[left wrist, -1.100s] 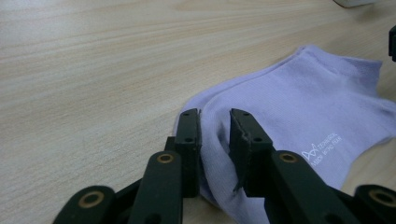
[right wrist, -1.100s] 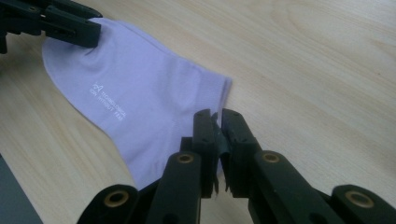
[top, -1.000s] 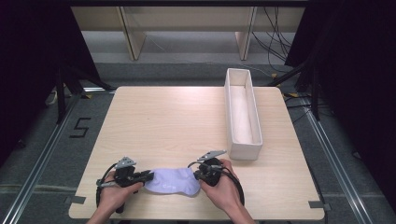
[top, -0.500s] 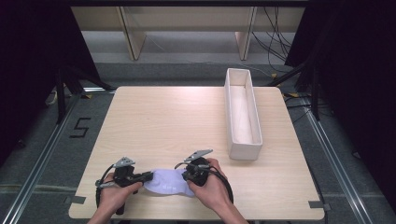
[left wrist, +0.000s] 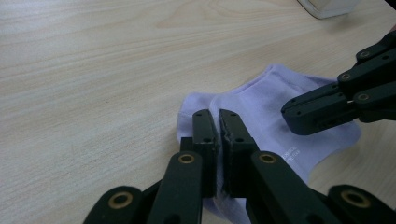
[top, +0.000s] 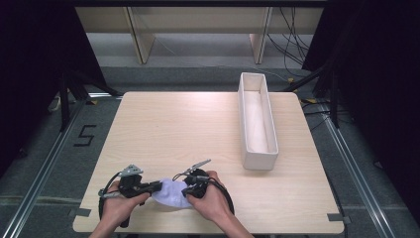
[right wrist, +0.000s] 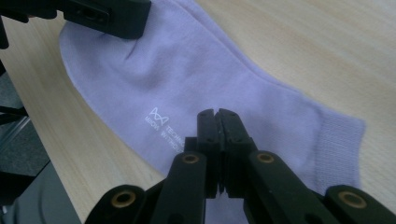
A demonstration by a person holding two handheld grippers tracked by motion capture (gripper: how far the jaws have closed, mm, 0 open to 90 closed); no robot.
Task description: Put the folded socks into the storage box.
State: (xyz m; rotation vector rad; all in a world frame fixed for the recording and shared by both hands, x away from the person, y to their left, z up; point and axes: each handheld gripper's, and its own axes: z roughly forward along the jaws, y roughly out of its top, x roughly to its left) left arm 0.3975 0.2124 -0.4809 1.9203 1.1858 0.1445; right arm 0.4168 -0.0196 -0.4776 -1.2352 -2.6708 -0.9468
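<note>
- My left tool (top: 157, 186) is clenched on the lavender sock (top: 171, 194); in the left gripper view its jaws stand pressed together with a fold of the sock (left wrist: 271, 109) pinched between them; they have just been closing.
- My right tool (top: 190, 189) is likewise clenched on the sock; in the right gripper view the jaws meet over the fabric (right wrist: 196, 79) close to the printed white logo (right wrist: 163, 125); these jaws too have just been closing, with cloth between them.
- The sock lies on the surface (top: 198, 129), at the edge nearest to me; it sits between the two tools, directly ahead of each jaw pair.
- Long axis of the sock: it runs from one tool to the other, so each tool holds one end region; the ribbed cuff (right wrist: 338, 140) lies to the right of my right tool's jaws in its own view; the far rounded end lies ahead, under my left tool (right wrist: 107, 16).
- From the left tool, the right tool (left wrist: 327, 105) shows ahead and to the right, just above the sock.
- The white bin (top: 257, 121) stands well apart, ahead and to the right of the right tool; its long axis runs away from me; the right hand (top: 213, 201) is the nearer one to it, the left hand (top: 116, 208) the farther.
- Judgement: the sock appears gathered between the two grips; if the next move carries it to the bin, the travel goes forward and right from both tools; the right tool should lead.
</note>
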